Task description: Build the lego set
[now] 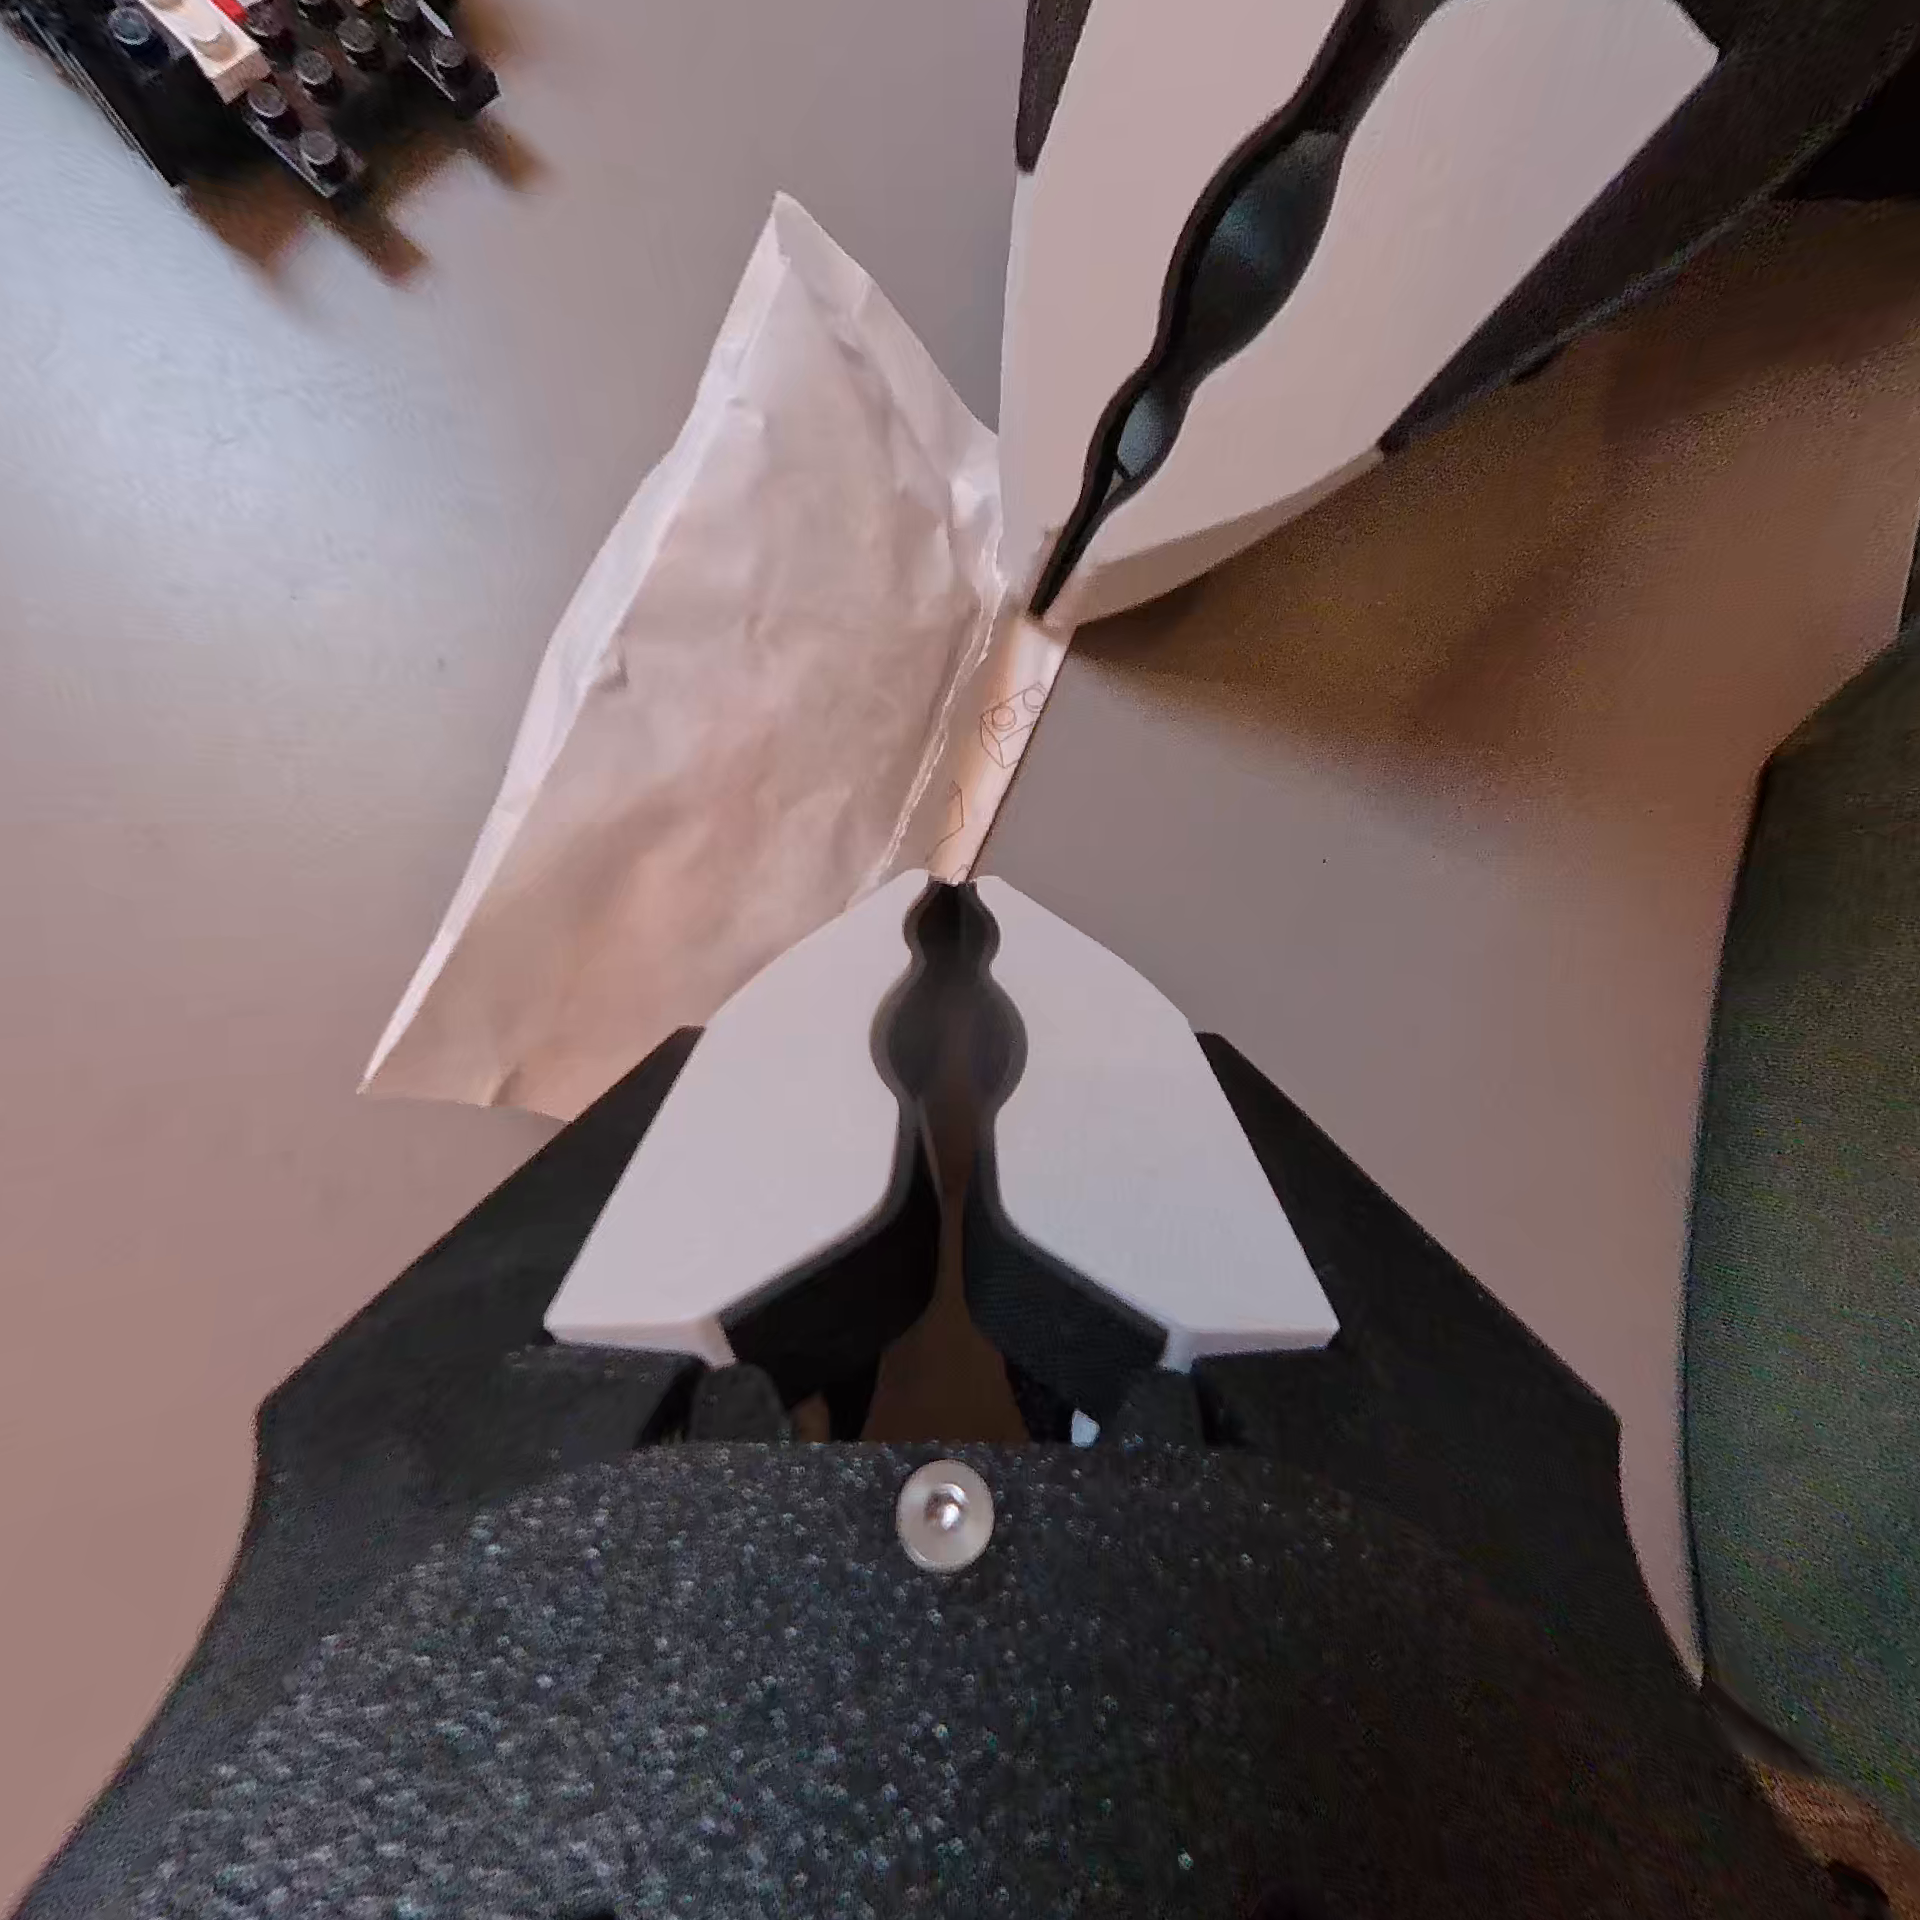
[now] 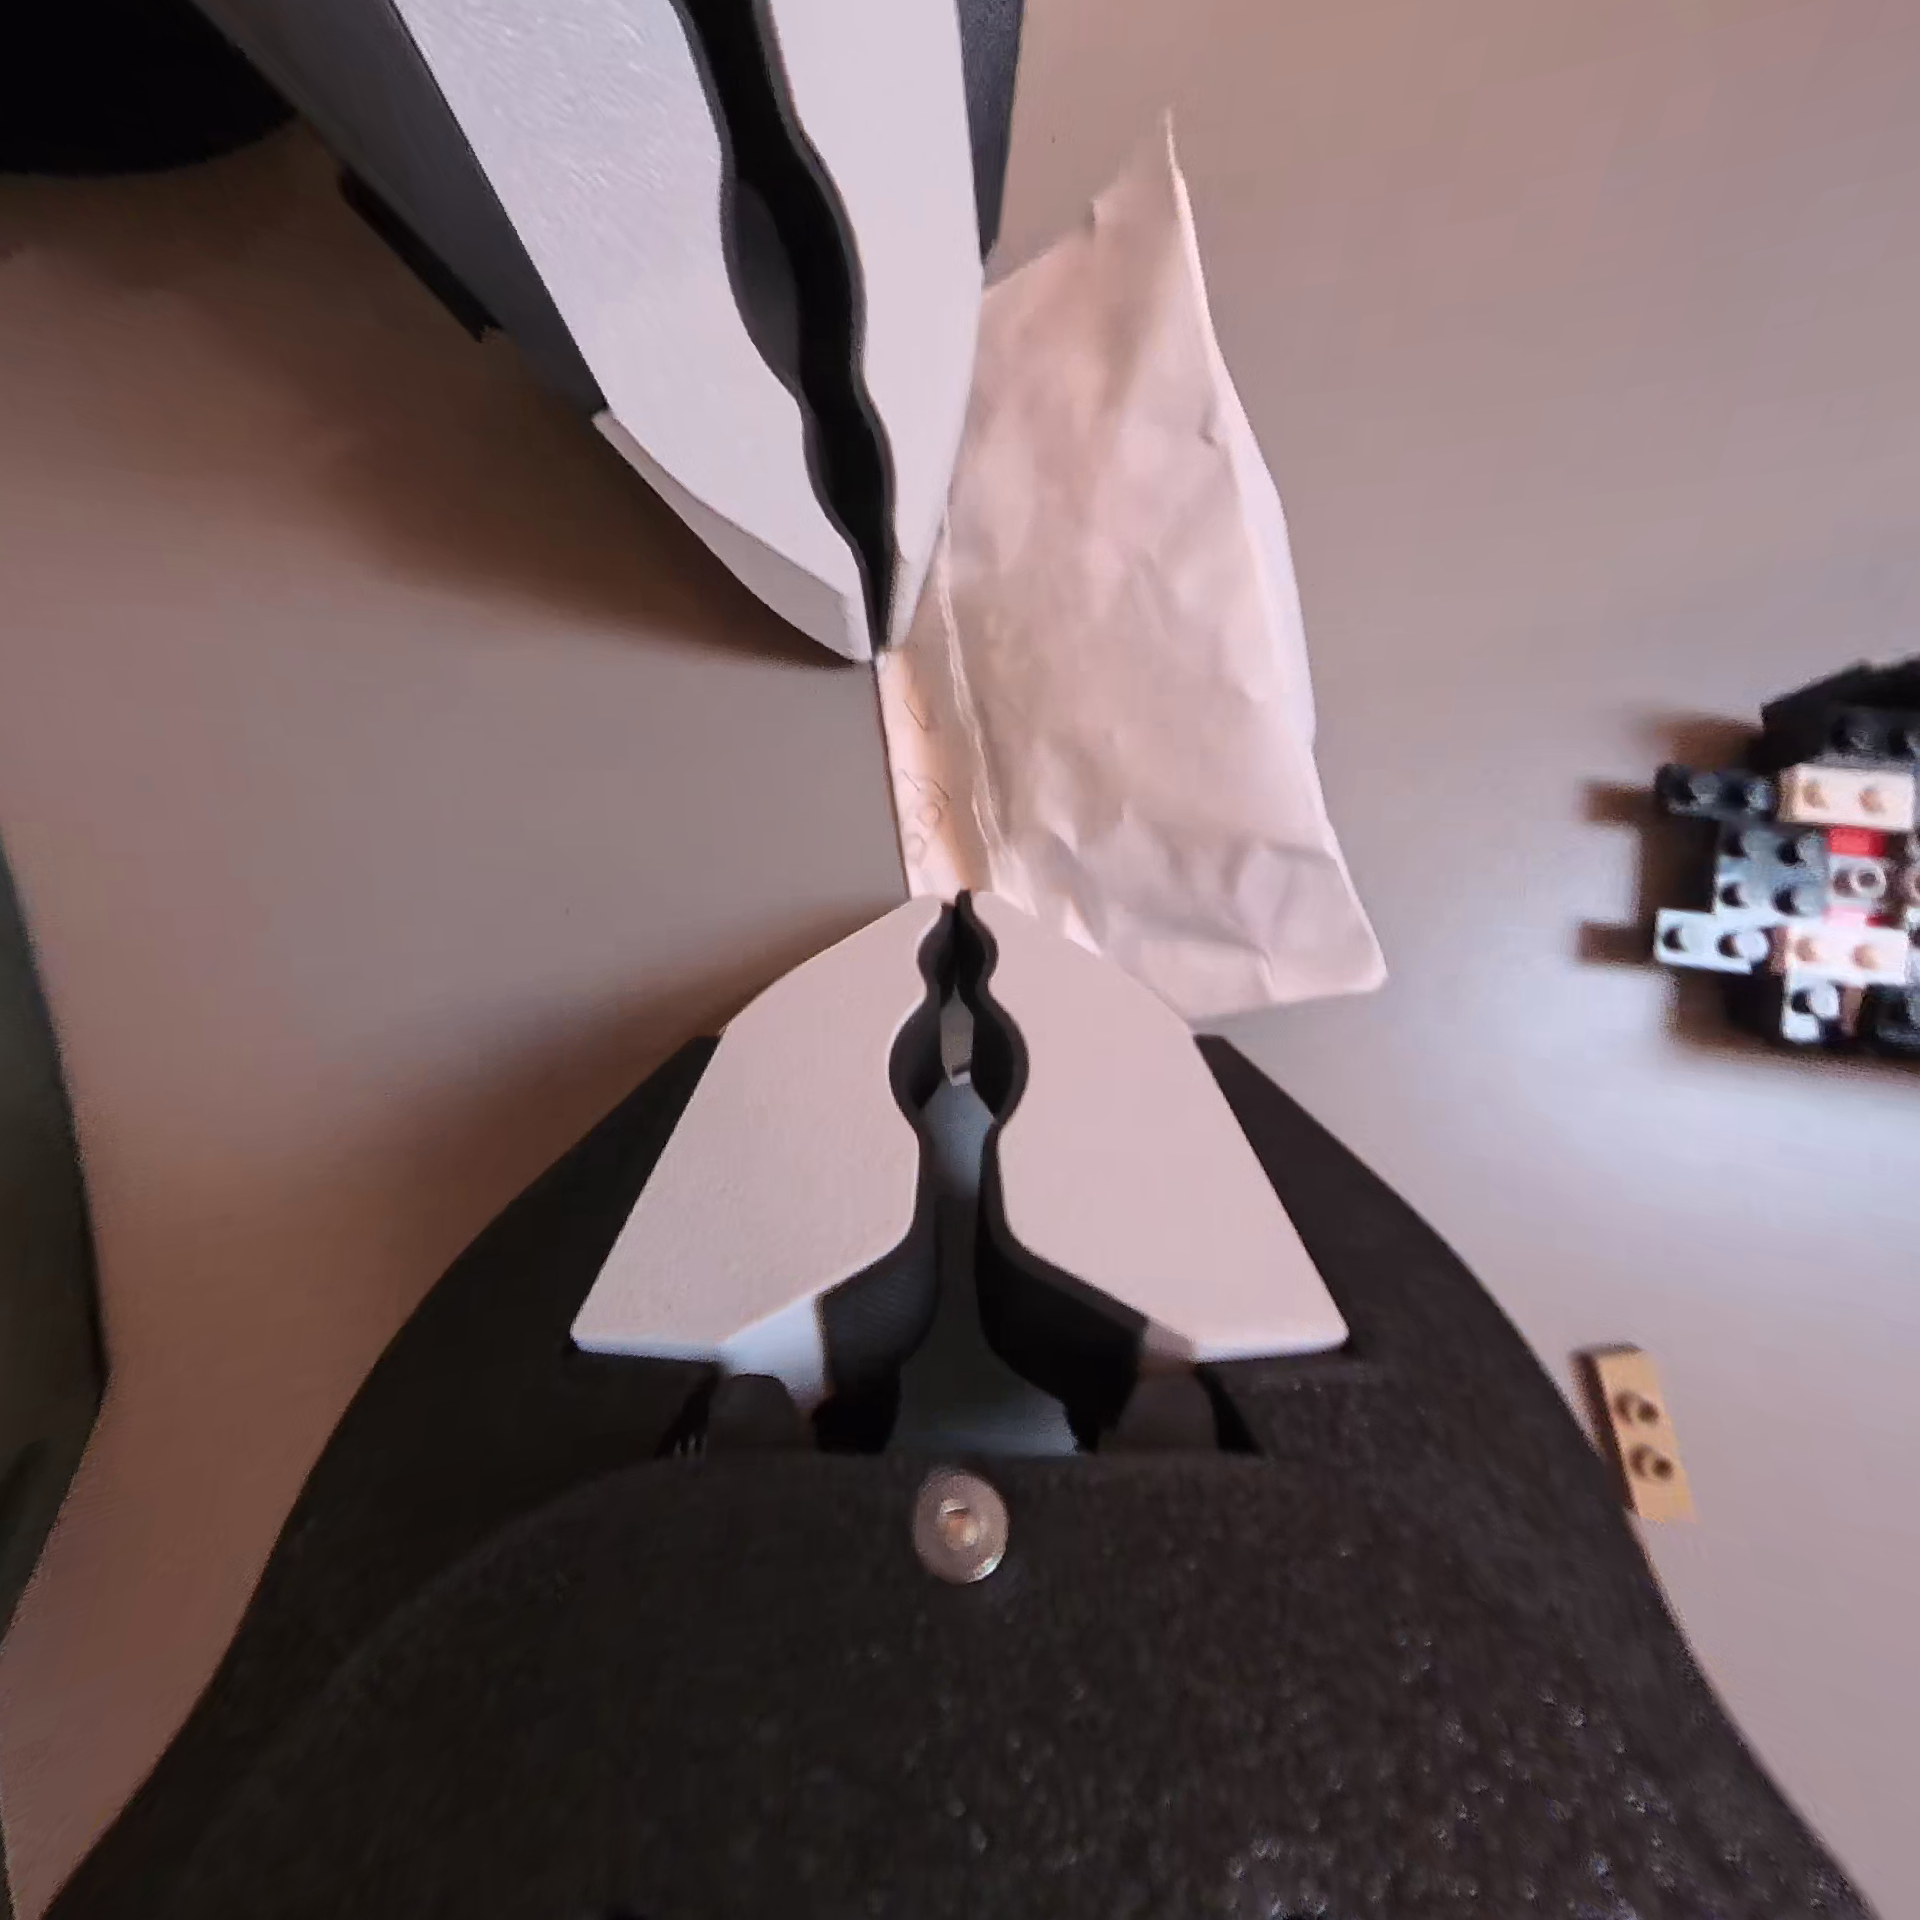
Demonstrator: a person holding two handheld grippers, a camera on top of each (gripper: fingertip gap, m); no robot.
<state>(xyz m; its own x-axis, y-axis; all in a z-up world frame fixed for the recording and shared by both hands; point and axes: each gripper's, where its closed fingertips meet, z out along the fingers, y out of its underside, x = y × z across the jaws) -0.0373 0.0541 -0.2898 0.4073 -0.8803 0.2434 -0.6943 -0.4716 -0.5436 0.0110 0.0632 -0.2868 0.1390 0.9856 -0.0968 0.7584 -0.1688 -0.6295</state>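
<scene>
Above, gripping a white paper bag (image 1: pixel 748 665) by its flat sealed strip, from both ends at once. Left gripper (image 1: pixel 951 881): closed tight on the near end of the strip, fingers (image 1: pixel 769 1174) meeting at the tips. Right gripper (image 2: pixel 961 902): likewise pinched on the opposite end, a sliver of paper showing between its fingers (image 2: pixel 800 1143). Hanging clear of the table (image 1: pixel 1351 883), crumpled bag body drooping to one side of the strip. Lying on the table well apart from the bag: a partly built black, grey and tan lego model (image 2: pixel 1797 862), blurred. Resting alone near the right gripper: a small tan plate (image 2: pixel 1636 1432) with two studs.
</scene>
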